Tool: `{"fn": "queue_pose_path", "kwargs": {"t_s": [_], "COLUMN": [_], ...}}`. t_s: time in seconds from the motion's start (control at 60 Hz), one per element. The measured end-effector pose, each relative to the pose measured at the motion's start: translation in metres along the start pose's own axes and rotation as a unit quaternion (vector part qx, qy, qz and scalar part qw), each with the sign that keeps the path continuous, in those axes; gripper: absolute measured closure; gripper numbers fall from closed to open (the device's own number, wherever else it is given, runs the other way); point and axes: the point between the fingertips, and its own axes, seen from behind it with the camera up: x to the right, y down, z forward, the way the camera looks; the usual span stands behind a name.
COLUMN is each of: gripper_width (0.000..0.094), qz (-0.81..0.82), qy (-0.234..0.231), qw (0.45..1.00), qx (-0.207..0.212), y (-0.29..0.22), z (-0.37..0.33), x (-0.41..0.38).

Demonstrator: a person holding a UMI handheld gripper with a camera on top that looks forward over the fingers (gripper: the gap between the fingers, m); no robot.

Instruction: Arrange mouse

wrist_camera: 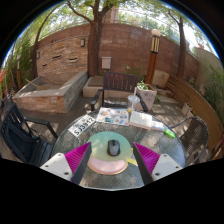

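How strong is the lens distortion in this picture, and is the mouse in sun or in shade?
Gripper view: strong fisheye bending, the brick wall and table rim curve; soft daylight with no hard shadows, so the mouse lies in even shade between the open jaws of the gripper; distant trees look slightly soft.

A mouse (113, 147) sits on the round mat (108, 172) on the glass table (60, 152), between my gripper (113, 158)'s spread fingers, clear of both. Papers (84, 124) lie beyond it at the table's far edge. Behind stands a brick wall (120, 45), a brick planter (45, 95) to its left, a potted plant (146, 95) to the right.
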Motion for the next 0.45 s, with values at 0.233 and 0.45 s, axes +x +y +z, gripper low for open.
{"fn": "queue_pose_path", "kwargs": {"t_s": [0.233,0.45], "gripper_width": [0.0082,0.0081], "qz": [0.013,0.014], "qy": [0.001,0.009], "qw": [1.000,1.000], "qx": [-0.010,-0.015], "y": [0.021,0.033], "z": [-0.055,-0.069], "x": [-0.006,-0.003]}}
